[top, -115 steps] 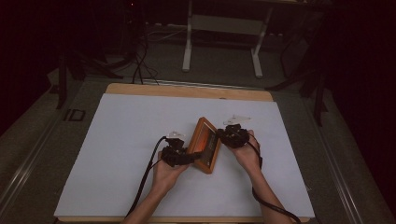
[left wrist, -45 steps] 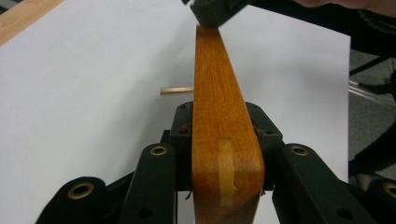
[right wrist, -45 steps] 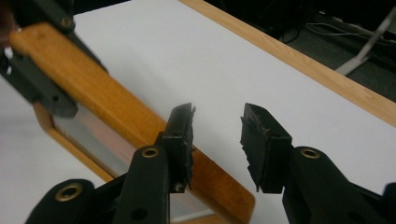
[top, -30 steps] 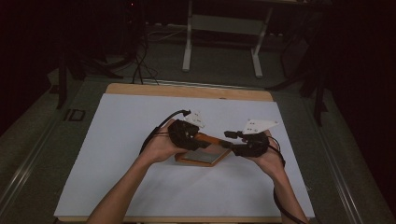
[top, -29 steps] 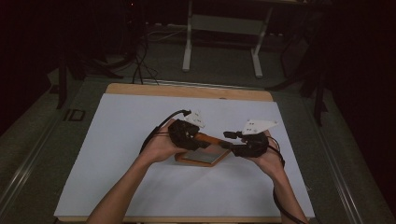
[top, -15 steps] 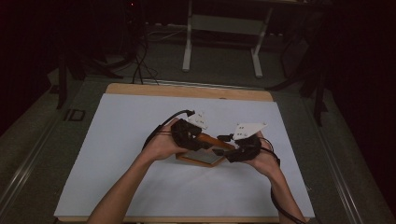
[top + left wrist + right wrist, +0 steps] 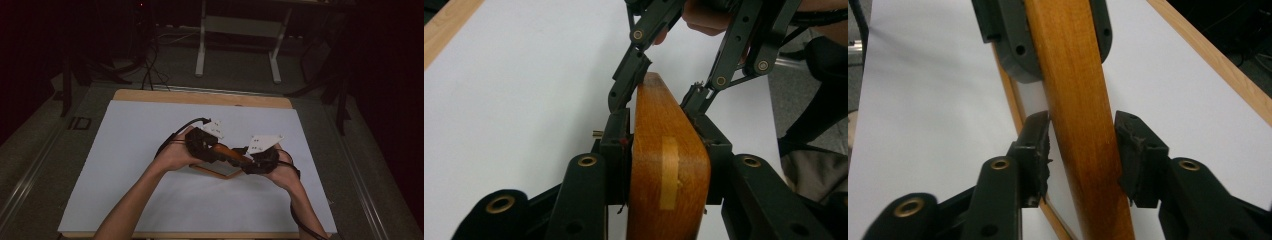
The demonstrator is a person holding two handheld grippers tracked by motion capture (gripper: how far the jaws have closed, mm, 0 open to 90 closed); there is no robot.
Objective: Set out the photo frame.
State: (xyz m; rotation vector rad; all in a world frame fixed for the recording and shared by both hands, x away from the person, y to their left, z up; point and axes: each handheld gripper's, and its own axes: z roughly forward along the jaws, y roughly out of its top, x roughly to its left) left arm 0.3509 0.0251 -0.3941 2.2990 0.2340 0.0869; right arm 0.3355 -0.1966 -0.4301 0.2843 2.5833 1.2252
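**Holding a wooden frame from both ends**

The left gripper (image 7: 666,150) is clamping the frame (image 7: 669,165) firmly. The right gripper (image 7: 1083,150) is sitting around it with small gaps showing, above the white table (image 7: 130,150). Hands are hiding most of the frame from above.

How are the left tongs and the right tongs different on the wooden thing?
The left tongs squeeze the wooden piece tight, with both pads pressed flat on its sides; the right tongs sit astride it, slightly open, with a gap showing beside each pad. In the high view, the left tongs hold its upper-left end, while the right tongs are at its lower-right end. Both are black, and both carry a grey three-cornered plate.
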